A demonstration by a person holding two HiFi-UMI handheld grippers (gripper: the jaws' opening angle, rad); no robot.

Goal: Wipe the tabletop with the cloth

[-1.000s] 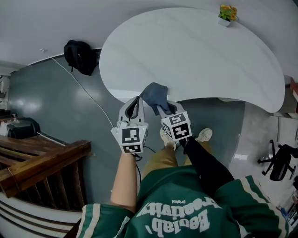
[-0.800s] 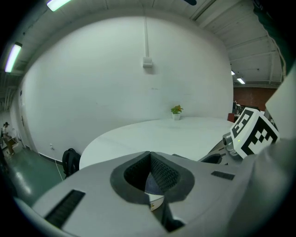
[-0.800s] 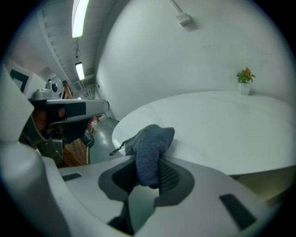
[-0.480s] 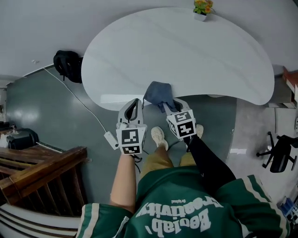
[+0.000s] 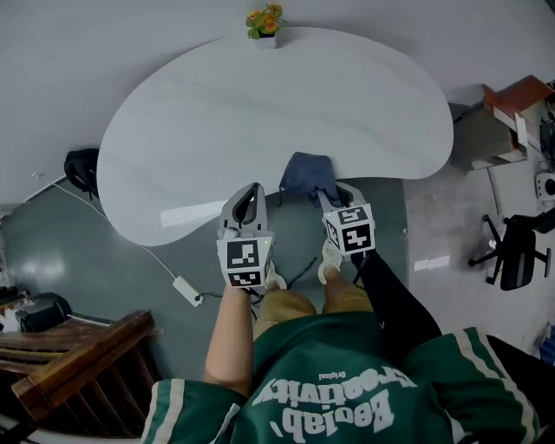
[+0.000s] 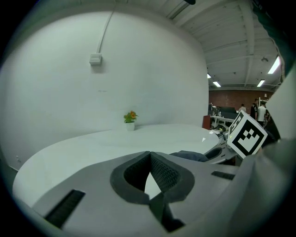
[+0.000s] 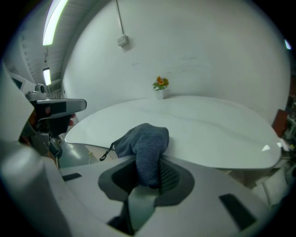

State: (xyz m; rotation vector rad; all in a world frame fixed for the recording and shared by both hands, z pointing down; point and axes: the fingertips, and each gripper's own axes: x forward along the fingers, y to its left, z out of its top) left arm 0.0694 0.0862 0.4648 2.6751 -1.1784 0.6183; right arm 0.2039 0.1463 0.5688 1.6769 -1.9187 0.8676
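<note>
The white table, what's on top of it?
A small flowerpot stands at the far edge of the table. The blue cloth, pinched in the right gripper, covers a bit of the near edge; nothing beneath it shows.

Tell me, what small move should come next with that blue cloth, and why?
Probably ease the right tool forward and down until the cloth lies flat on the tabletop. The tool is shut on the cloth, which bunches at the tabletop's near edge, so no wiping contact seems made yet.

Blue-grey cloth (image 5: 305,173), white tabletop (image 5: 217,113), orange-flowered plant (image 5: 264,19), green-and-white jersey (image 5: 329,386), grey-green floor (image 5: 78,251)
</note>
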